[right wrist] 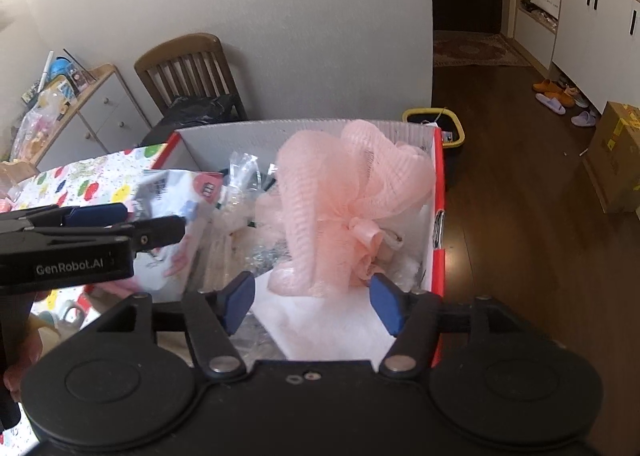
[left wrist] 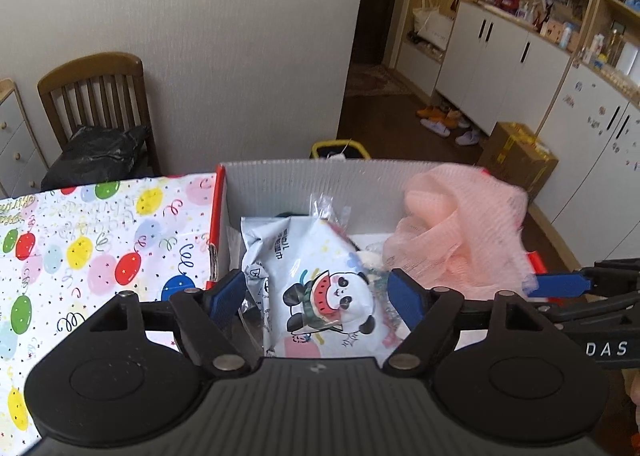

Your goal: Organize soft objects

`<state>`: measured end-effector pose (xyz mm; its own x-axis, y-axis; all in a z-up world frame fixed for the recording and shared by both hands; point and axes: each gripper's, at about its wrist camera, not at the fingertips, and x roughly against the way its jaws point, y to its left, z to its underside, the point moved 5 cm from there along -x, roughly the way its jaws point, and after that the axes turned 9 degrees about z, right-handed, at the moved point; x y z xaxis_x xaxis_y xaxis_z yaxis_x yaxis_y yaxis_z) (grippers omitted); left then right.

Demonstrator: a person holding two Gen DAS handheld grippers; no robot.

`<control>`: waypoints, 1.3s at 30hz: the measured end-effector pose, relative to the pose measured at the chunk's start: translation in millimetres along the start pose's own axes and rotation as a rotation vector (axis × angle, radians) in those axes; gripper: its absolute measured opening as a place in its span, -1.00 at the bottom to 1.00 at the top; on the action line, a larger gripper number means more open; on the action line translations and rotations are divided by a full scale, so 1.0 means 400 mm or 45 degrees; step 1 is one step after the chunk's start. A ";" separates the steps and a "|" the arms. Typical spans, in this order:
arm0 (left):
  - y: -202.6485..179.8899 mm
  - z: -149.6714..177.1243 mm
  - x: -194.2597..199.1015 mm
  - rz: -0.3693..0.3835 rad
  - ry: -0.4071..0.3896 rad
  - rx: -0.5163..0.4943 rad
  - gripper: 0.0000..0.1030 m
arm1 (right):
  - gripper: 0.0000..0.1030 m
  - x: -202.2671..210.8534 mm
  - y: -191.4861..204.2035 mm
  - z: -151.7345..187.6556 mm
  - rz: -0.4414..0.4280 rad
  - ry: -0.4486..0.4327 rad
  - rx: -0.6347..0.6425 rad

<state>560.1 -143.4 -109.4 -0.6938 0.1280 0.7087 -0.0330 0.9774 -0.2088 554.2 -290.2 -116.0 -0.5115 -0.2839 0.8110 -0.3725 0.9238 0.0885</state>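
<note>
Surroundings: a wooden chair (left wrist: 96, 96) with a black bag (left wrist: 94, 154) on its seat stands against the wall behind the tabletop (left wrist: 80, 240), which wears a balloon-print cloth; a brown carton (left wrist: 516, 156) sits on the floor beside white cabinets (left wrist: 496, 64), slippers (left wrist: 448, 122) lie near them, and a yellow-rimmed bin (right wrist: 436, 126) stands just behind the box.
In the way: clear plastic wrappers (right wrist: 244, 168) and loose packaging crowd the box between the pack and the puff.
Writing: "GenRobot.AI" on the left tongs' body in the right wrist view, "DAS" on the right tongs' body in the left wrist view; the printing on the pack is too small to read.
Box: a red-edged cardboard box (left wrist: 304, 180) with a grey corrugated inner wall, standing open on the tabletop.
Panda pack: a white soft pack with a panda and watermelon print (left wrist: 320, 288) lies in the box's left part, directly between and beyond the left tongs (left wrist: 316, 292).
Mesh puff: a pink mesh bath puff (right wrist: 344, 196) sits in the box's right part, just ahead of the right tongs (right wrist: 312, 296), its lower edge near their tips; I cannot tell if it touches them.
Left tongs: spread wide, gripping nothing.
Right tongs: spread wide, gripping nothing.
</note>
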 end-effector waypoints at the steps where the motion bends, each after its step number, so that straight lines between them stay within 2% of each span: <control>1: -0.005 0.000 0.012 0.007 -0.012 0.000 0.51 | 0.23 0.012 0.002 0.001 -0.005 -0.010 0.003; 11: -0.016 0.016 0.137 0.043 -0.093 0.013 0.51 | 0.38 0.139 0.011 0.017 -0.053 -0.120 -0.014; 19: -0.051 0.050 0.267 0.059 -0.198 -0.038 0.51 | 0.43 0.245 0.027 0.059 -0.068 -0.219 0.012; 22: -0.067 0.068 0.312 0.063 -0.225 -0.059 0.66 | 0.55 0.285 0.033 0.074 -0.066 -0.282 0.005; 28: -0.076 0.120 0.395 0.088 -0.274 -0.047 0.67 | 0.68 0.349 0.054 0.115 -0.086 -0.387 0.006; 33: -0.087 0.167 0.447 0.072 -0.298 -0.047 0.88 | 0.94 0.403 0.066 0.144 -0.109 -0.500 -0.006; 39: -0.101 0.207 0.492 0.119 -0.326 -0.032 0.97 | 0.99 0.453 0.077 0.181 -0.091 -0.611 -0.022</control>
<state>365.2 -171.5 -17.3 -0.8526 0.1740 0.4927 0.0551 0.9676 -0.2464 394.2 -331.8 -8.2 -0.7861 -0.4295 0.4445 -0.4090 0.9006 0.1469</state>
